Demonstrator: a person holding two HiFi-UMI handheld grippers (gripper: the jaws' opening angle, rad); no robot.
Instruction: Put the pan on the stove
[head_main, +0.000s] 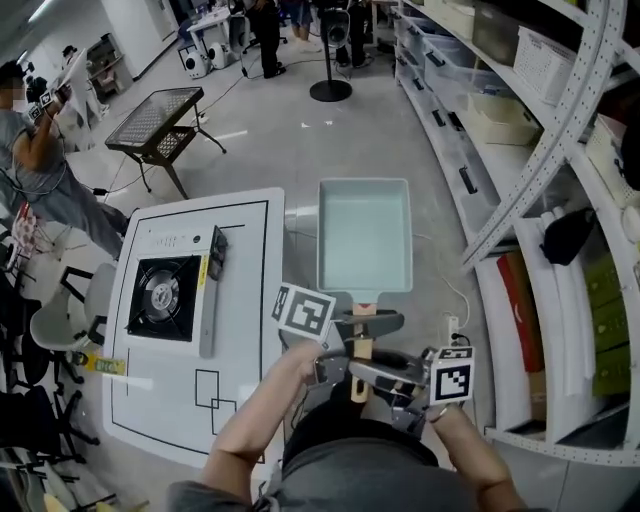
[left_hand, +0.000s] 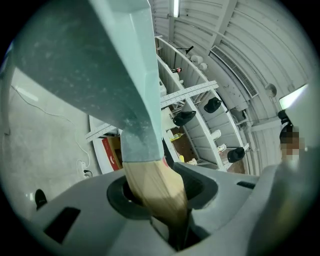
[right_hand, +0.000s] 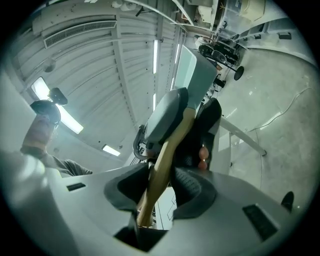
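Left gripper (left_hand: 165, 210) and right gripper (right_hand: 160, 190) both clamp the wooden handle (head_main: 362, 348) of the pan (head_main: 364, 235), held over the floor right of the table (head_main: 240, 260). Best to swing both left together, keeping it level, then lower squarely onto the stove (head_main: 165, 297)

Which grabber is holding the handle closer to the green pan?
The left gripper: it grips the wooden handle right behind the pale green rectangular pan, while the right gripper sits farther back, near the handle's end.
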